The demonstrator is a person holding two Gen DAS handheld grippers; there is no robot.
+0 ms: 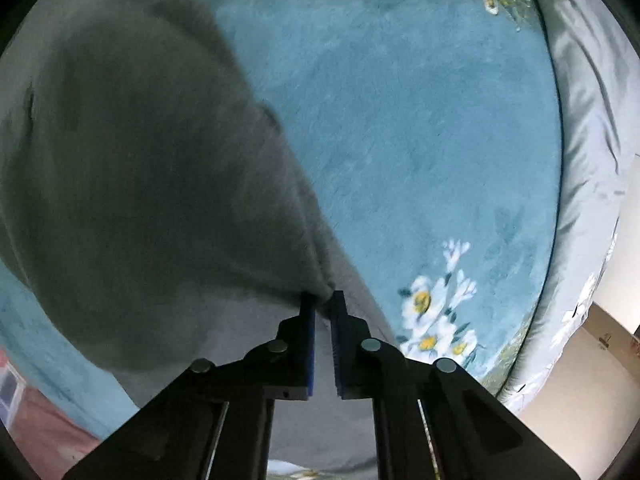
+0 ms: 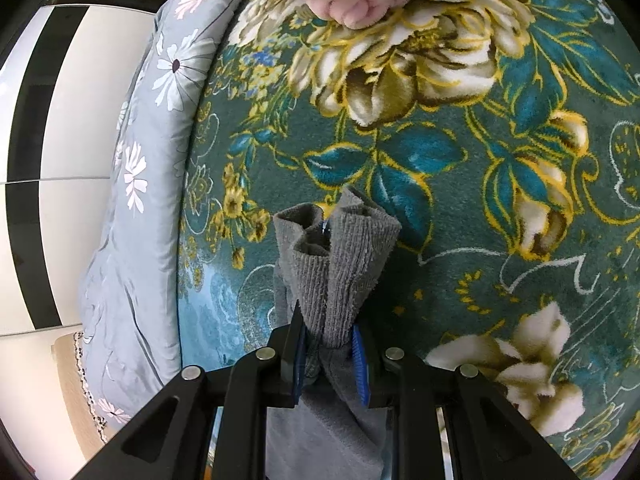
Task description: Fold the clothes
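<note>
the soft grey knitted garment (image 1: 152, 184) hung between the two tools above the teal floral plush blanket (image 1: 400, 120) — the left gripper (image 1: 322, 300) was pinched shut on a gathered edge, with the cloth spreading up and to the left of its tips. the right gripper (image 2: 326, 332) was clamped on a bunched ribbed end (image 2: 336, 264) that stood straight ahead of its jaws. judging from this, the garment's long axis ran from one gripper to the other — neither was nearer, since both held it.
</note>
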